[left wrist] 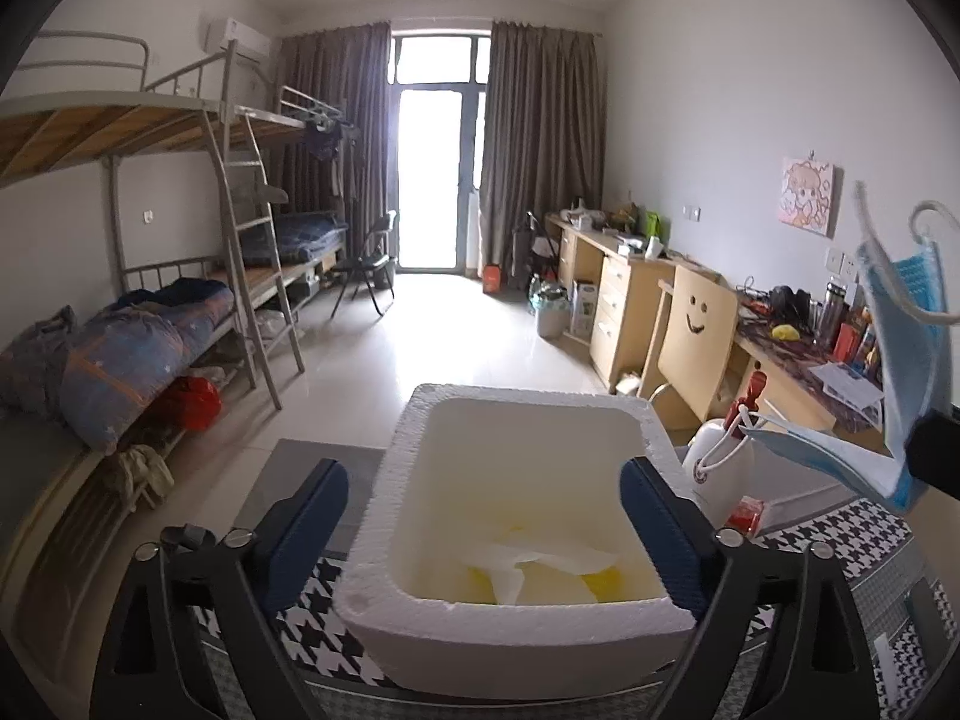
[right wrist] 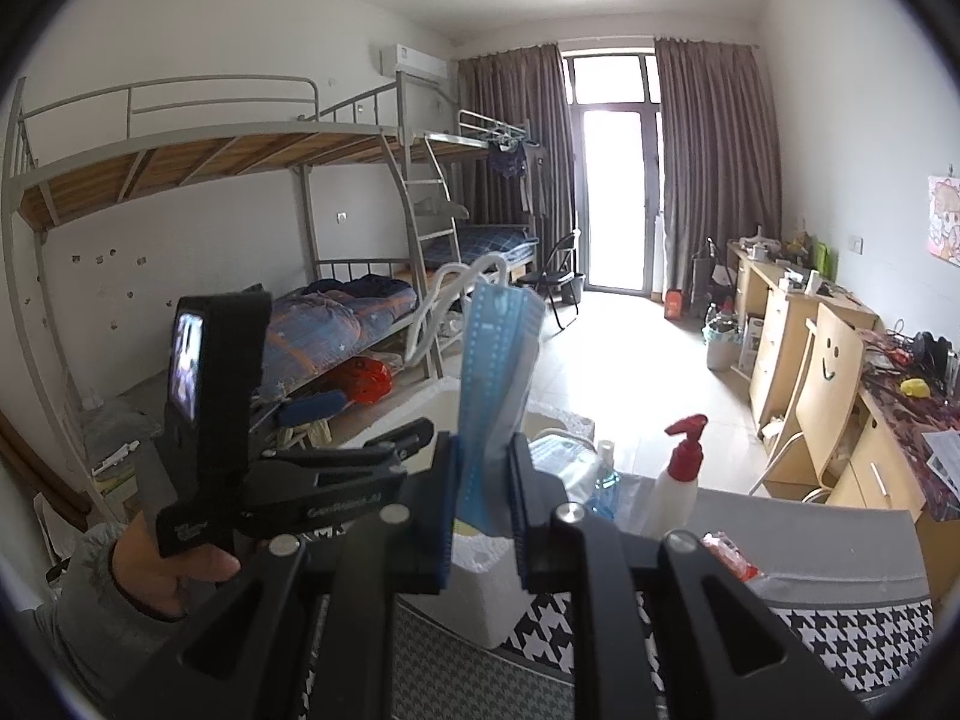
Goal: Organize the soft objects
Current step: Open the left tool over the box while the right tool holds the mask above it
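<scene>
A white foam box (left wrist: 516,618) stands on a houndstooth-covered table. Crumpled white tissue (left wrist: 540,561) lies over something yellow on its bottom. My left gripper (left wrist: 483,531) is open, its blue-padded fingers (left wrist: 306,534) spread to either side of the box, with nothing between them. My right gripper (right wrist: 485,498) is shut on a bunch of blue face masks (right wrist: 498,372), which stand up from the pads with white ear loops on top. In the left wrist view these masks (left wrist: 906,360) hang at the far right, above and beside the box. A hand (right wrist: 168,570) holds the left gripper (right wrist: 366,420).
A white spray bottle with a red top (right wrist: 681,468), a clear bottle of blue liquid (right wrist: 594,480) and a red packet (right wrist: 729,552) stand behind the box. Bunk beds (left wrist: 150,348) line the left wall; desks and a smiley-face chair (left wrist: 696,336) line the right.
</scene>
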The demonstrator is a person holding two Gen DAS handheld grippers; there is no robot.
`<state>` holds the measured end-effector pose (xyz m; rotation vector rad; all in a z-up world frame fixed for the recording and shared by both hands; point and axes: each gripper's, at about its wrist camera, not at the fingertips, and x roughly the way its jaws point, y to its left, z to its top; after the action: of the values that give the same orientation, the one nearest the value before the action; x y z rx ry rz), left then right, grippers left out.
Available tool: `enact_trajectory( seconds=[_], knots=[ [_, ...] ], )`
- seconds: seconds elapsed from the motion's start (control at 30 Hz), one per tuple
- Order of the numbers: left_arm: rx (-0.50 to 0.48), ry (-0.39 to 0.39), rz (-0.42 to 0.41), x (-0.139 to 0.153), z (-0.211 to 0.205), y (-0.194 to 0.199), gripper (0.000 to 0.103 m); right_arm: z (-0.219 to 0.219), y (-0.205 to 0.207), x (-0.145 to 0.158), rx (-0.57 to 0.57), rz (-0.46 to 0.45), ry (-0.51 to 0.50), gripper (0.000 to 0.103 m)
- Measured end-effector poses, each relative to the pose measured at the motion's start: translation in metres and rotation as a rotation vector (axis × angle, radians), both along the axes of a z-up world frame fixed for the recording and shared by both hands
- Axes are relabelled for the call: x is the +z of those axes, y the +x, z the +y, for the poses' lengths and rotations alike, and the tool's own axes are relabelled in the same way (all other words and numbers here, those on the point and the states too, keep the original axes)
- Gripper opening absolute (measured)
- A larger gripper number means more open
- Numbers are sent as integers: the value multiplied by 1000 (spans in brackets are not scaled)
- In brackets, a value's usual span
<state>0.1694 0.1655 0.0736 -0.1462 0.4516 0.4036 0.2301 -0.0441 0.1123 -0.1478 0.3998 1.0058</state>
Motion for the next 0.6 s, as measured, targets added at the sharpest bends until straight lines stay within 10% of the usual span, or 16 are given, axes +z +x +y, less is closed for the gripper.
enact_trajectory(
  seconds=[0.6],
  knots=[
    [49, -16, -12, -7, 18, -24, 102, 29, 2, 3, 69, 40, 3, 20]
  ],
)
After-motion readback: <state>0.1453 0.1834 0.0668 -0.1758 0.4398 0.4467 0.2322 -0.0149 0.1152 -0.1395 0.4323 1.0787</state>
